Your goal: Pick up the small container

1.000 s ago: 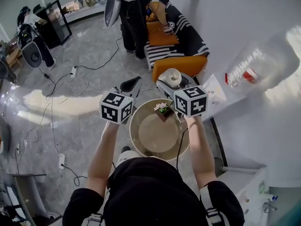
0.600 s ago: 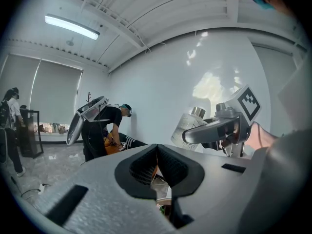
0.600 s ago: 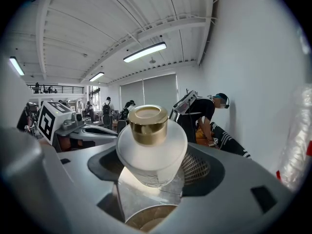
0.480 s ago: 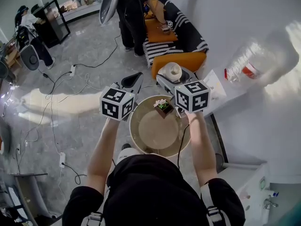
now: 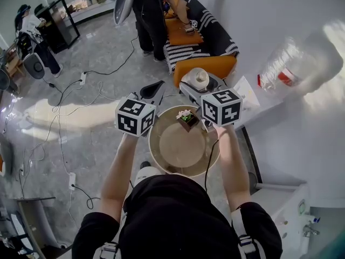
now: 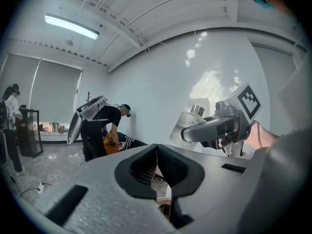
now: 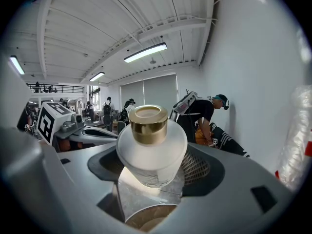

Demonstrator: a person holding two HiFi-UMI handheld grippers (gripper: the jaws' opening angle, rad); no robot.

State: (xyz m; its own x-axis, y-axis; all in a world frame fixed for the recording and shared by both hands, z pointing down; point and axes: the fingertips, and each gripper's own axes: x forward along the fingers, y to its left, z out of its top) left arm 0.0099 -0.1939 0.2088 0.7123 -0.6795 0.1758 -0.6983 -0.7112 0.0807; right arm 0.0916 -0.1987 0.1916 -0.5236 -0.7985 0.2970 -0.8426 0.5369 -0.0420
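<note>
A small white frosted container (image 7: 151,147) with a gold cap sits between the jaws of my right gripper (image 7: 153,172), which is shut on it and holds it off the table. In the head view the container (image 5: 197,80) shows just beyond the right gripper's marker cube (image 5: 221,107), past the far edge of the round tan table (image 5: 164,161). My left gripper (image 6: 157,155) is shut with nothing in it, its pads meeting. In the head view the left gripper (image 5: 155,89) hangs left of the table, level with the right one.
A small potted plant (image 5: 186,118) stands at the table's far edge. An orange and striped sofa (image 5: 207,63) lies beyond, with a person (image 5: 153,20) bent over it. Cables (image 5: 81,88) cross the floor at left. A clear jug (image 5: 294,63) lies at right.
Both grippers have drifted slightly away from me. The right one still holds the container, and the left one stays shut.
</note>
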